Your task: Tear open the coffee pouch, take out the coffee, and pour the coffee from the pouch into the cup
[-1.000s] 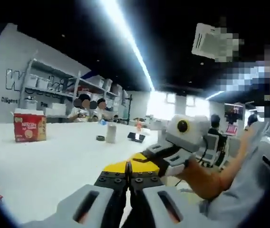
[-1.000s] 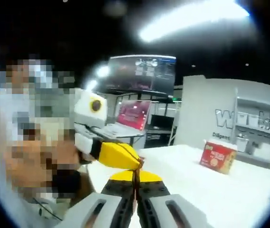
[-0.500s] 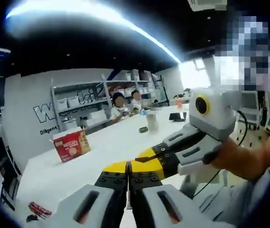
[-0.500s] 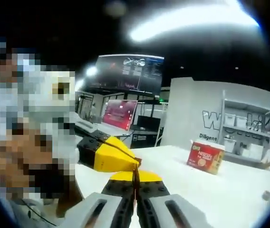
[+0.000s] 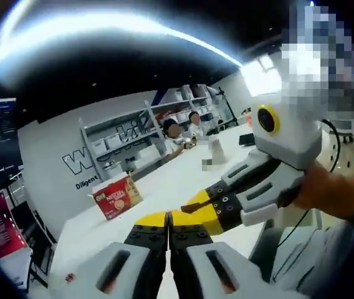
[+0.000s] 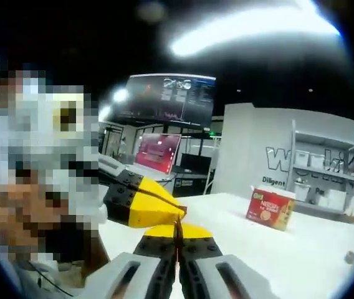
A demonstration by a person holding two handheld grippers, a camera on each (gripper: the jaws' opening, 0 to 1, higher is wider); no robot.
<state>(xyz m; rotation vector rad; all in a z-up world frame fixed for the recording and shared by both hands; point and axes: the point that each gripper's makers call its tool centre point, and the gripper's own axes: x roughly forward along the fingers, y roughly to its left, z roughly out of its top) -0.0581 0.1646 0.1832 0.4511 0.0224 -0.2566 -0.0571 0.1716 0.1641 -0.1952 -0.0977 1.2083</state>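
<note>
Tips shut, nose to nose, high over the table (image 5: 164, 182).
Left gripper view: your left gripper (image 5: 167, 219) and right gripper (image 5: 192, 204) meet, jaws closed. The pouch, if pinched there, is too thin to see. The cup (image 5: 215, 149) stands far off. Right gripper view: same clamp; tear here and coffee may spill short.

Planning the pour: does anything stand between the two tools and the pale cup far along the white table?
Nothing visible does: bare white table leads to the pale cup. The red cardboard box sits left of that line.
</note>
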